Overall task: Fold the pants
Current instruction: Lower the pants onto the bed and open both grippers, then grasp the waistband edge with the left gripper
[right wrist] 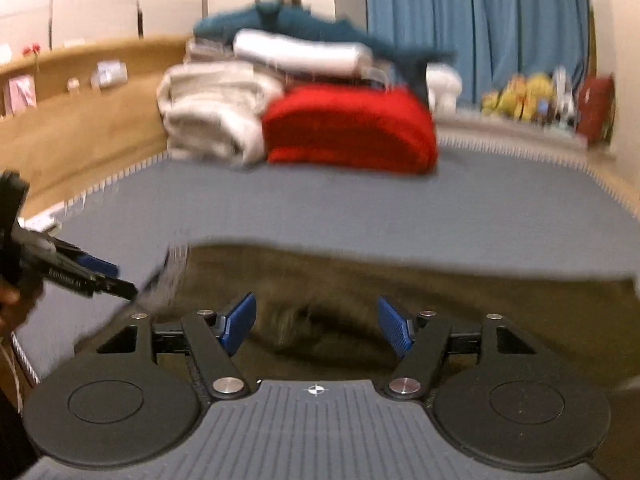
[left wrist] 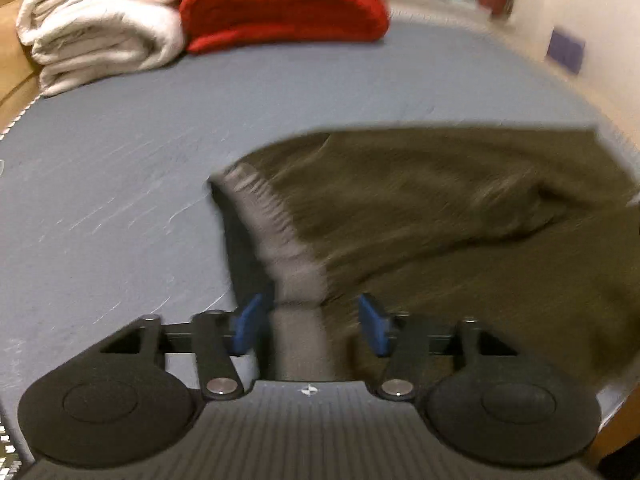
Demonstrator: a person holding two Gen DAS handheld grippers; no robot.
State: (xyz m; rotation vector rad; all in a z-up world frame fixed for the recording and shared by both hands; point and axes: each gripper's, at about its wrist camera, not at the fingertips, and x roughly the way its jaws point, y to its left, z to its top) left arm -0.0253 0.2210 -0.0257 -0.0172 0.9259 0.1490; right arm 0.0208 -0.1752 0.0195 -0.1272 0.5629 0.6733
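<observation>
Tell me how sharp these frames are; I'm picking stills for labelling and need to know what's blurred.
Left wrist view: the pants and grey waistband are streaked by motion blur, while the left tool stays crisp. Right wrist view: the pants, red blanket and curtain are soft, while the right tool is sharp. Both views show fisheye bending at the edges.

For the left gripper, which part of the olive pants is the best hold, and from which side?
Grip the grey ribbed band at the end of the pants. It is a thick, firm edge already lying between the open fingers of the left gripper. Come straight ahead, low over the grey surface, and close across the band.
</observation>
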